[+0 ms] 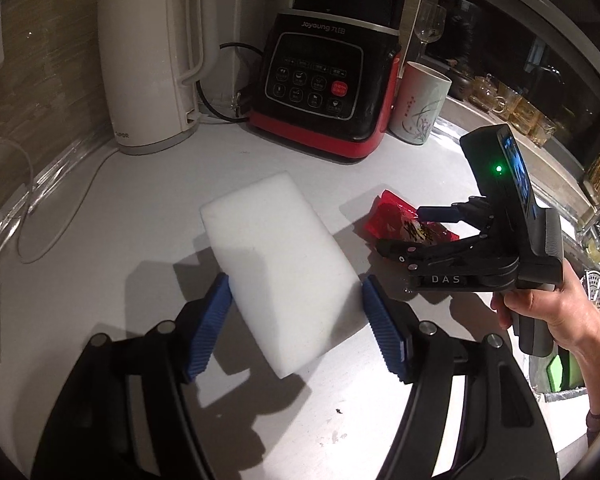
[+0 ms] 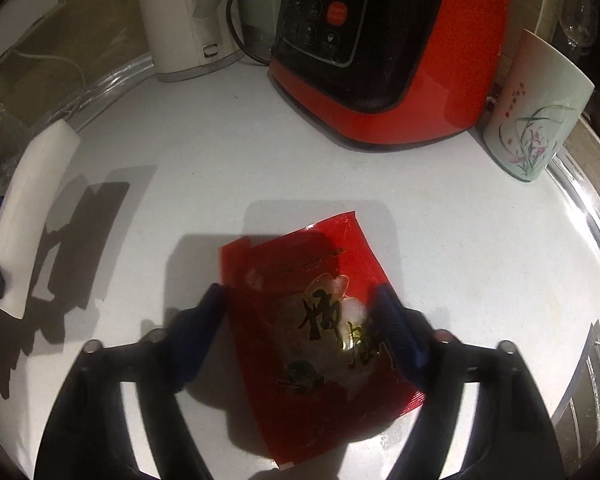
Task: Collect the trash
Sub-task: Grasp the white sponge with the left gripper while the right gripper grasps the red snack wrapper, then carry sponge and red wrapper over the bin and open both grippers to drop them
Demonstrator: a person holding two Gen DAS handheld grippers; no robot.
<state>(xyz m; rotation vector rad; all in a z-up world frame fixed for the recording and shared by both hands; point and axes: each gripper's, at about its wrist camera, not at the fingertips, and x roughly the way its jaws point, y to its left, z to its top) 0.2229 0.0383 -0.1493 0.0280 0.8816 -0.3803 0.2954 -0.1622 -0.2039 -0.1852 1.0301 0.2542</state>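
A white foam block (image 1: 276, 248) sits between the blue pads of my left gripper (image 1: 296, 304), which is shut on its two long sides. It hangs just above the white counter (image 1: 140, 240) and casts a shadow there. The right wrist view shows the same block (image 2: 32, 200) at the far left. A red snack wrapper (image 2: 300, 264) with dark lettering lies flat on the counter. My right gripper (image 2: 298, 300) points down over it, jaws open, one finger on each side of the wrapper. In the left wrist view the right gripper (image 1: 404, 230) straddles the wrapper (image 1: 392, 216), held by a hand (image 1: 548, 312).
Along the back stand a white kettle (image 1: 152, 64), a black and red blender base (image 1: 320, 80) with its cable, and a flowered cup (image 1: 418, 104). A wine glass (image 1: 430, 24) stands behind the cup. A sink with a drain strainer (image 1: 596, 292) lies to the right.
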